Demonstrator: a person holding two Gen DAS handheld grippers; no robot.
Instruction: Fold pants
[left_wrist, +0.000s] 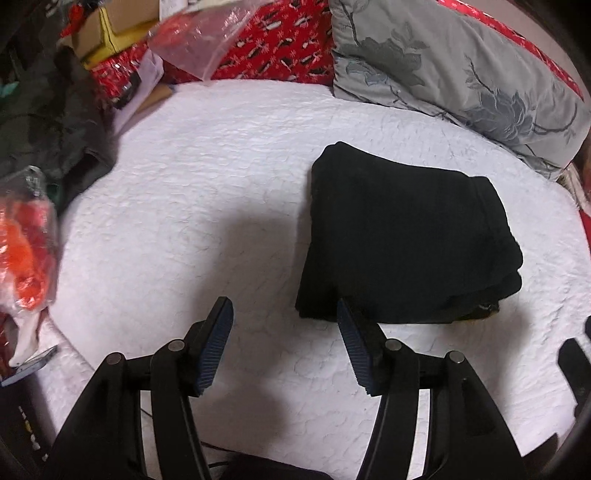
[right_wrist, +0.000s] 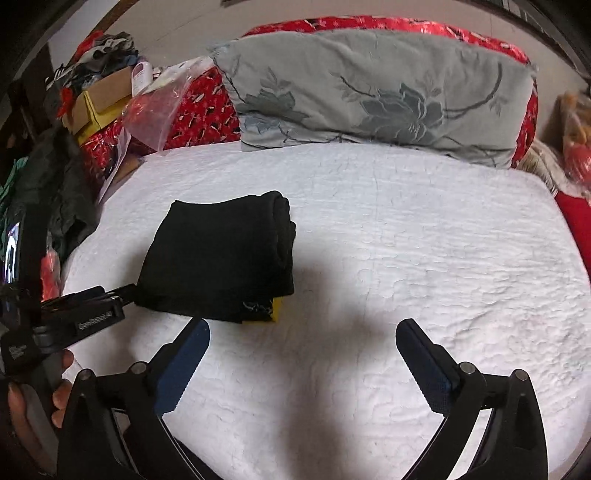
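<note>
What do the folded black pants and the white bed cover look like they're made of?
Pants: soft matte knit, likely fleece or jersey; the folds look thick and rounded, with no sheen. Bed cover: quilted cotton-like cloth, matte, with puckered stitched patterns across it.

1. The folded pants (left_wrist: 402, 236) were black, with a yellow patch at one lower corner in the right wrist view.
2. The bed cover (right_wrist: 424, 266) was white, quilted in a faint wavy pattern.
3. The pillow (right_wrist: 376, 92) was grey with darker grey flowers and stems.
4. The cloth (left_wrist: 280, 48) behind it was red with small black-and-white marks.
5. The gripper pads (right_wrist: 183, 365) were dark blue on black arms.
6. A box (right_wrist: 99, 107) at the left was brown and yellow.
</note>
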